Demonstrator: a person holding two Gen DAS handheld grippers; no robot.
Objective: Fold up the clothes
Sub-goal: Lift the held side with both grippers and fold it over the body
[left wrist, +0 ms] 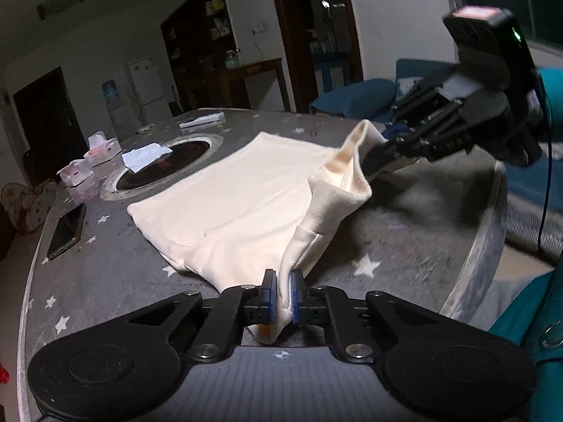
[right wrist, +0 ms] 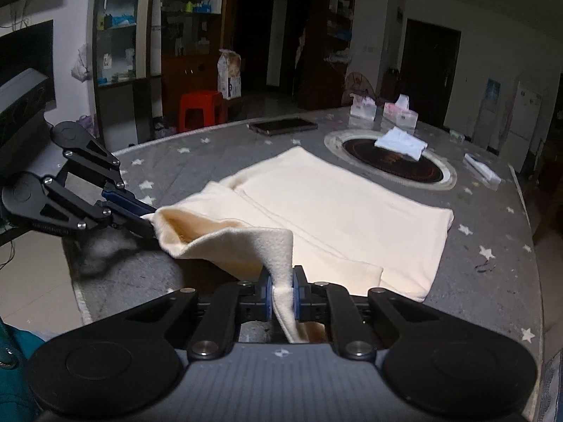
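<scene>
A cream garment (left wrist: 228, 193) lies flat on the grey star-patterned table (left wrist: 105, 281), its near edge lifted into a fold. In the left wrist view my left gripper (left wrist: 282, 281) is shut on one corner of that lifted edge. My right gripper (left wrist: 378, 154) comes in from the upper right and pinches the other corner. In the right wrist view the garment (right wrist: 334, 204) spreads ahead, the right gripper (right wrist: 282, 288) is shut on a bunch of cloth, and the left gripper (right wrist: 147, 221) holds the fold's far end at the left.
A round hob recess (right wrist: 390, 161) with a white cloth (right wrist: 401, 144) on it sits behind the garment. A phone (right wrist: 283, 125) and tissue boxes (right wrist: 401, 112) lie farther back. The table's rounded edge (left wrist: 471, 246) is close to the right gripper. A red stool (right wrist: 200, 105) stands beyond.
</scene>
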